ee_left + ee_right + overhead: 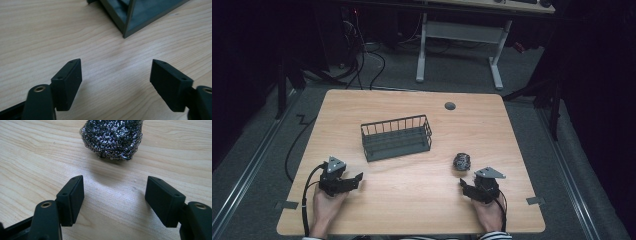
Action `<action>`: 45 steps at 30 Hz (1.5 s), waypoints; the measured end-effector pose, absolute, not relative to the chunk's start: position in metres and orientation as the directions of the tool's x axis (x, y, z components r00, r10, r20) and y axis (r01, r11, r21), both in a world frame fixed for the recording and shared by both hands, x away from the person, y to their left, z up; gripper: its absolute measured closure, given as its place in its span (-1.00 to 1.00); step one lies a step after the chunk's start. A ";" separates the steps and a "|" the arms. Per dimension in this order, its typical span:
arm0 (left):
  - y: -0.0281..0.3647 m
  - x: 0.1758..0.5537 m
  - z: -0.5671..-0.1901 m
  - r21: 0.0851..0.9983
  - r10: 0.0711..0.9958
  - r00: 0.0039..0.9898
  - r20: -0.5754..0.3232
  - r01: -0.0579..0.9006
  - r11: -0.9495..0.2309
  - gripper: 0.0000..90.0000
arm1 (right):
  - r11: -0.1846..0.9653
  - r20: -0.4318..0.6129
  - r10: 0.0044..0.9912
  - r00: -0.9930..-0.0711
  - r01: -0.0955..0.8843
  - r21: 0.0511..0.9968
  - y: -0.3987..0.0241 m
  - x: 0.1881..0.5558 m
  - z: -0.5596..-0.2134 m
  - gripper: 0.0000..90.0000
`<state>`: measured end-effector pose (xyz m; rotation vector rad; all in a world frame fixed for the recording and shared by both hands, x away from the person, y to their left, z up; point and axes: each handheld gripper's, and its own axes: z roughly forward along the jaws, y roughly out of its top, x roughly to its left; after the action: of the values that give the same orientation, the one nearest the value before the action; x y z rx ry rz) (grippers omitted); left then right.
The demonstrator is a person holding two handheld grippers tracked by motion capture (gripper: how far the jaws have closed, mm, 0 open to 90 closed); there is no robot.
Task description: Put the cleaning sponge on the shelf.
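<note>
A dark grey wire basket stands near the middle of the wooden table; its near corner rises just beyond my left gripper. A steel-wool scouring ball lies right of the basket. In the right gripper view the ball sits a short way ahead of my right gripper, apart from its jaws. Both grippers rest low near the table's front edge, the left gripper at the left, the right gripper at the right. Each stands open with nothing between its jaws.
A round grey cable grommet is set in the table near its far edge. Beyond the table stands a white desk frame on grey carpet with cables. Bare wood lies between the two grippers.
</note>
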<state>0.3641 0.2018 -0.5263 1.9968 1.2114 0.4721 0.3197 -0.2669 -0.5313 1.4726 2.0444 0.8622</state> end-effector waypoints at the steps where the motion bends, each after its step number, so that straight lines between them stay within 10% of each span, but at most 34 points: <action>1: 0.200 0.365 -0.525 0.753 0.870 0.490 -0.061 0.594 -0.282 -0.35 | 0.224 -0.015 0.951 -0.309 0.653 0.724 -0.267 0.320 -0.531 -0.29; 45: 0.164 0.411 -0.520 0.719 0.876 0.475 -0.086 0.638 -0.275 0.57 | 0.221 -0.017 0.953 -0.303 0.653 0.724 -0.266 0.319 -0.531 -0.29</action>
<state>0.4105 0.1635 -0.5202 2.0159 1.2508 0.4302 0.3189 -0.2658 -0.5313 1.4782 2.0365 0.8581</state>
